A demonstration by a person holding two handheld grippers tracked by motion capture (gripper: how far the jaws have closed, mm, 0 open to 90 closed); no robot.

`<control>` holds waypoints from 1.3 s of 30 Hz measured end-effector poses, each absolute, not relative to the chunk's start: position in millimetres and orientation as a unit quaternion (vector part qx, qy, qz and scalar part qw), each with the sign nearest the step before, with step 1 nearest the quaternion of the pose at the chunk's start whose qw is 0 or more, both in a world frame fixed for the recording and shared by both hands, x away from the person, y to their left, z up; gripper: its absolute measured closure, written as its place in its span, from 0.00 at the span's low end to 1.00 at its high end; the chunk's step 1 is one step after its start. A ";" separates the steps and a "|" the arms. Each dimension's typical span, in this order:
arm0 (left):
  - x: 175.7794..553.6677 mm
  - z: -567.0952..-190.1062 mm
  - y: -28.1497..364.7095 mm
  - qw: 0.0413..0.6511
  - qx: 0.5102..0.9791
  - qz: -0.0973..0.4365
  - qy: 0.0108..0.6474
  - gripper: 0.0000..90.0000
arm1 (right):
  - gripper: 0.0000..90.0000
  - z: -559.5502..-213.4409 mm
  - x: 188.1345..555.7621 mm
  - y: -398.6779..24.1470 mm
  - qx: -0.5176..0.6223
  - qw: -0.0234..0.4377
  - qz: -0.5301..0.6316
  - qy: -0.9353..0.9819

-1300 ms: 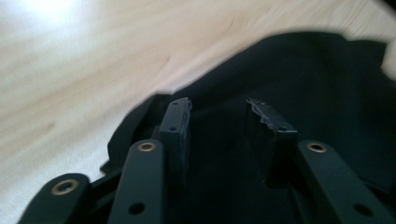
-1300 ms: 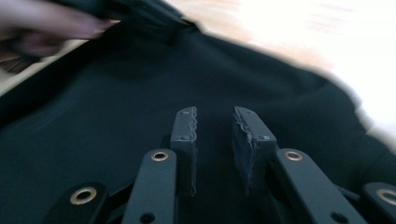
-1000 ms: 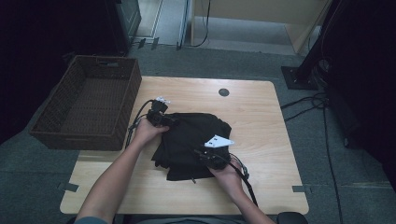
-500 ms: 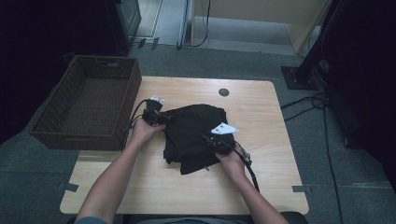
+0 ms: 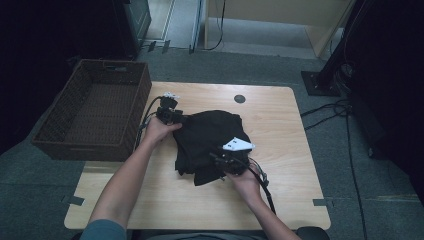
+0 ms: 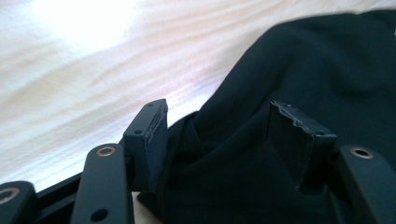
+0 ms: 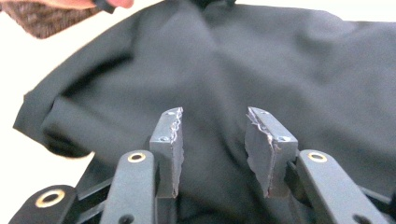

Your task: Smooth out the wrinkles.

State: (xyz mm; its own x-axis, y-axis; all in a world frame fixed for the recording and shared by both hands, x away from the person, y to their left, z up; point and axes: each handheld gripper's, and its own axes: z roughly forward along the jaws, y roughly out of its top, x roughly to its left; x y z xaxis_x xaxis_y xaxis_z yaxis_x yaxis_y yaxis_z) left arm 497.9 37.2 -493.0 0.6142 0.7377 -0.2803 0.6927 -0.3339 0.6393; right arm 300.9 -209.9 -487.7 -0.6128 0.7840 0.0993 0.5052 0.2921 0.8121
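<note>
Both grippers sit at the black garment (image 5: 210, 142) in the middle of the table (image 5: 280, 200). In the high view the left gripper (image 5: 172, 116) is at the cloth's left edge, held by the person's left hand (image 5: 157, 131), and the right gripper (image 5: 220, 161) is at its near right edge, held by the right hand (image 5: 245, 177), with a grey plate on top of it.

Seen from the left gripper view, the left gripper (image 6: 219, 135) has its 2 jaws apart and they have just been opening; a fold of the black garment (image 6: 299, 60) lies between them, touching the left pad, while the right pad looks clear of it, so the cloth is released rather than pinched. In the right gripper view, the right gripper (image 7: 212, 140) also has just been opening: its 2 jaws stand apart over the black garment (image 7: 280, 60), with the cloth behind the gap and neither pad pressing on it.

Left of the table stands 1 brown wicker basket (image 5: 50, 135); its inside appears empty. A black cable runs from the left gripper down beside the basket.

The table is light wood with a small dark round cap (image 5: 239, 98) near its far edge. Around it is grey carpet (image 5: 370, 200), with cables (image 5: 330, 112) on the floor at the right.
</note>
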 end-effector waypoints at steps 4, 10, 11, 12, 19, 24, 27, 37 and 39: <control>499.1 -501.5 33.6 0.379 0.821 0.025 0.426 0.42 | 0.61 -501.1 297.1 -207.2 0.415 0.162 0.425 0.788; 501.5 -507.5 31.2 0.386 0.824 0.032 0.413 0.34 | 0.61 -505.1 296.7 -206.4 0.422 0.161 0.422 0.786; 501.0 -507.8 29.6 0.389 0.824 0.026 0.411 0.34 | 0.61 -506.0 296.8 -206.5 0.421 0.161 0.422 0.787; 499.8 -507.6 27.4 0.389 0.827 0.020 0.405 0.35 | 0.61 -506.8 297.0 -206.6 0.422 0.159 0.422 0.787; 480.1 -502.9 12.7 0.350 0.878 0.033 0.325 0.60 | 0.62 -510.8 295.6 -203.5 0.421 0.170 0.419 0.786; 482.1 -493.5 13.0 0.328 0.881 0.020 0.340 0.87 | 0.64 -513.8 296.4 -200.1 0.418 0.188 0.417 0.785; 486.3 -471.3 16.9 0.356 0.864 0.039 0.353 0.89 | 0.64 -514.8 303.8 -196.1 0.423 0.191 0.420 0.780; 454.1 -413.2 6.0 0.427 0.864 0.081 0.256 0.89 | 0.68 -514.5 349.1 -177.5 0.448 0.195 0.416 0.767; 444.5 -415.4 5.2 0.438 0.861 0.075 0.248 0.89 | 0.68 -515.3 356.7 -174.5 0.450 0.200 0.418 0.764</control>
